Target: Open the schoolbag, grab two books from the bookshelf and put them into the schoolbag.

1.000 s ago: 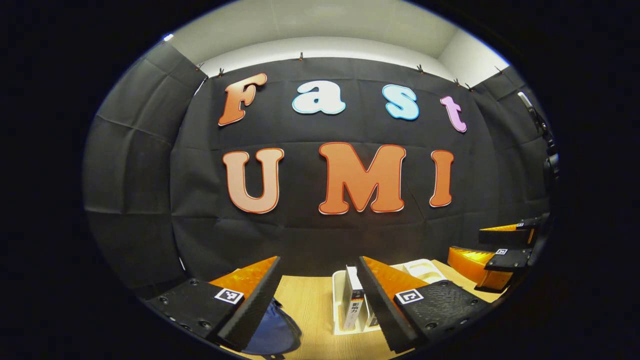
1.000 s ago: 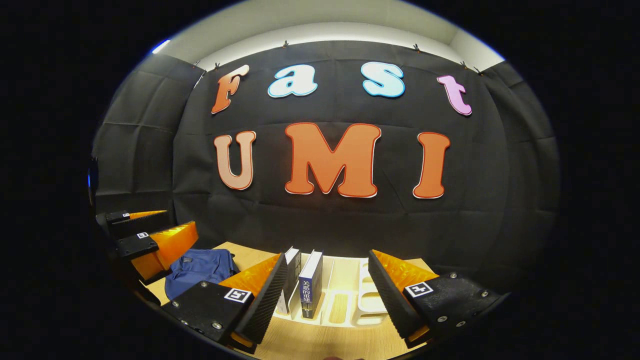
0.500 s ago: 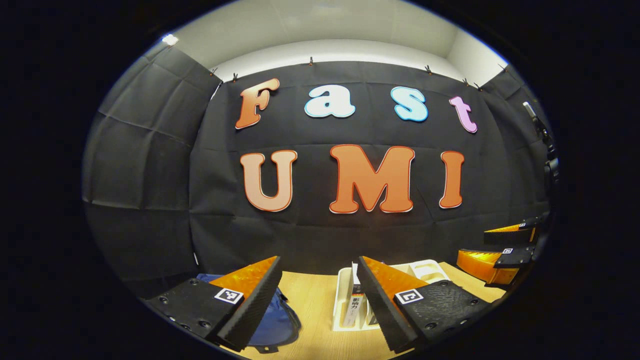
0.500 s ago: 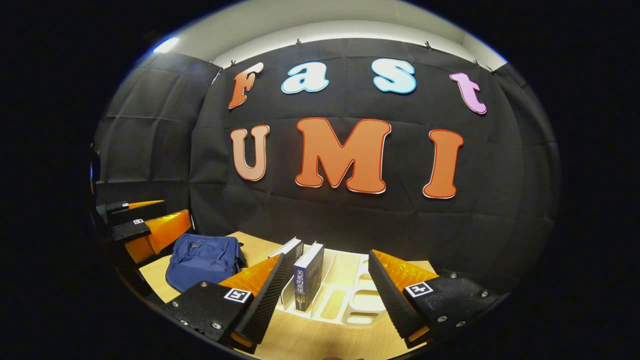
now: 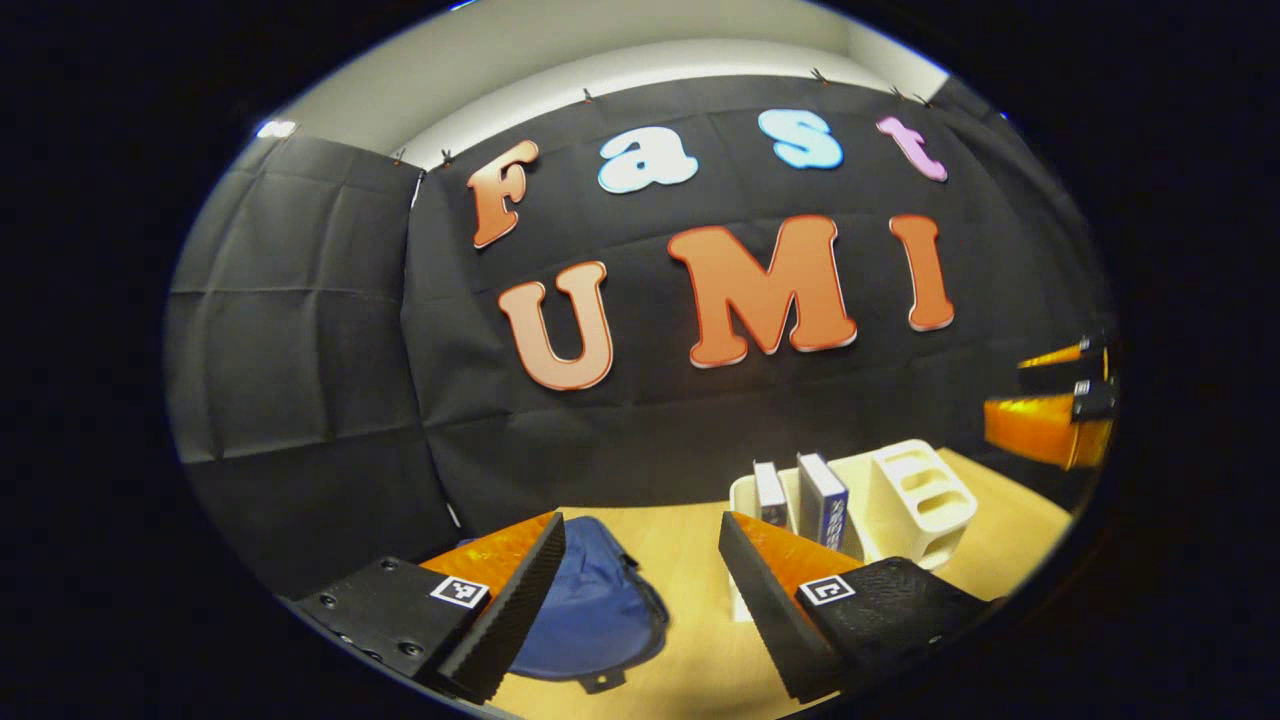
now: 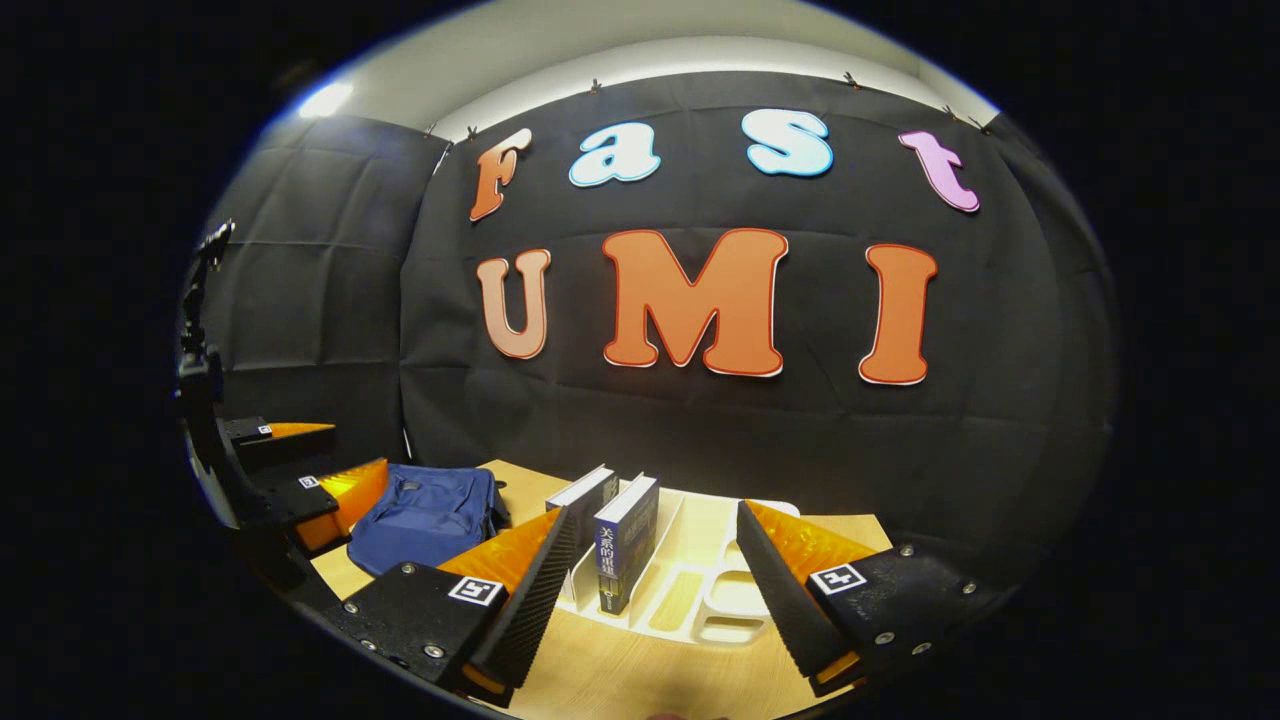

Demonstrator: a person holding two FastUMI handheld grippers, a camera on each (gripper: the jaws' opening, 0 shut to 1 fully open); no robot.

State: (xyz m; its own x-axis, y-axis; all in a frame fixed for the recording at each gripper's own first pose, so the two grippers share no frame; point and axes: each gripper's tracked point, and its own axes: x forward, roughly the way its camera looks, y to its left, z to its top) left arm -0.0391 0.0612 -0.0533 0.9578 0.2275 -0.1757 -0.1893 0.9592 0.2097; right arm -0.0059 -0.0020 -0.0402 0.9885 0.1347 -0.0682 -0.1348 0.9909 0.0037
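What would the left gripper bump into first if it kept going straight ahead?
Probably the wooden table: the open left gripper points between the blue schoolbag and the white bookshelf. Depth is hard to judge, so it might graze the schoolbag's edge.

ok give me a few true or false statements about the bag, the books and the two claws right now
1. Two books stand upright in the white bookshelf. True.
2. The blue schoolbag lies on the wooden table beside the bookshelf. True.
3. The right claw is shut on a book. False: its jaws are open and hold nothing.
4. One book already lies inside the schoolbag. False: both books are in the bookshelf.
5. The left claw is open, with the schoolbag ahead of it. True.
6. The bookshelf is full of books. False: several slots are empty.
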